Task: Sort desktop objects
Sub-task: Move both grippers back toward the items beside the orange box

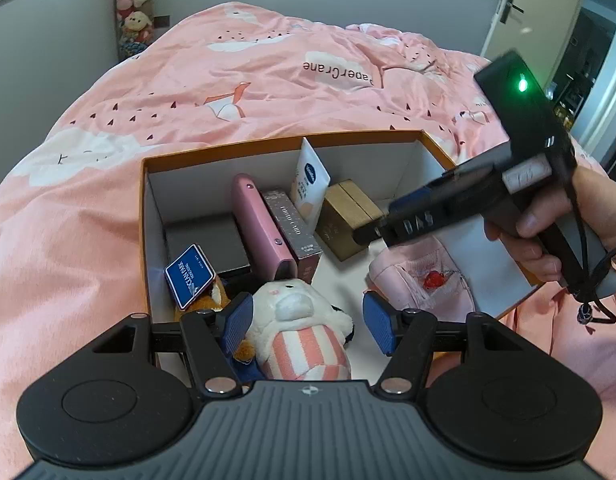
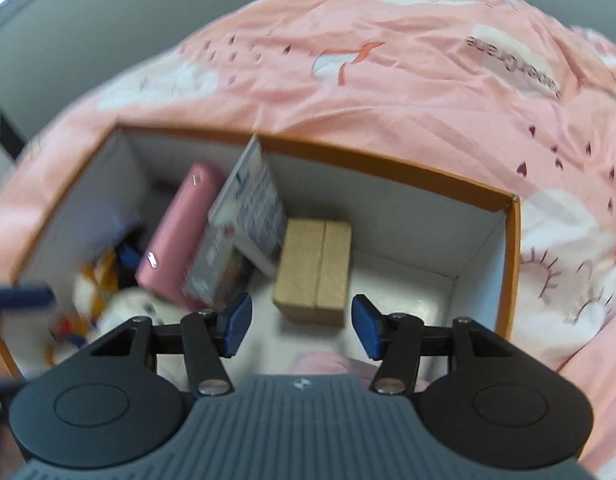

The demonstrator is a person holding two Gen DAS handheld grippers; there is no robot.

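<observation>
An orange-rimmed box (image 1: 436,142) sits on a pink bedspread (image 1: 227,80), already holding most of the desktop items. Along its left half lie a pink case (image 1: 259,224), a grey carton (image 1: 293,226), a white tube (image 1: 310,182) leaning on the back wall, and a blue card (image 1: 189,276); a tan cardboard box (image 1: 348,216) sits nearer the middle. The left gripper (image 1: 308,322) hangs with its jaws spread wide either side of a striped plush toy (image 1: 299,332), not closed on it. The right gripper (image 2: 301,326), jaws also apart and empty, hovers over the tan box, with a pink pouch (image 1: 424,280) beneath.
</observation>
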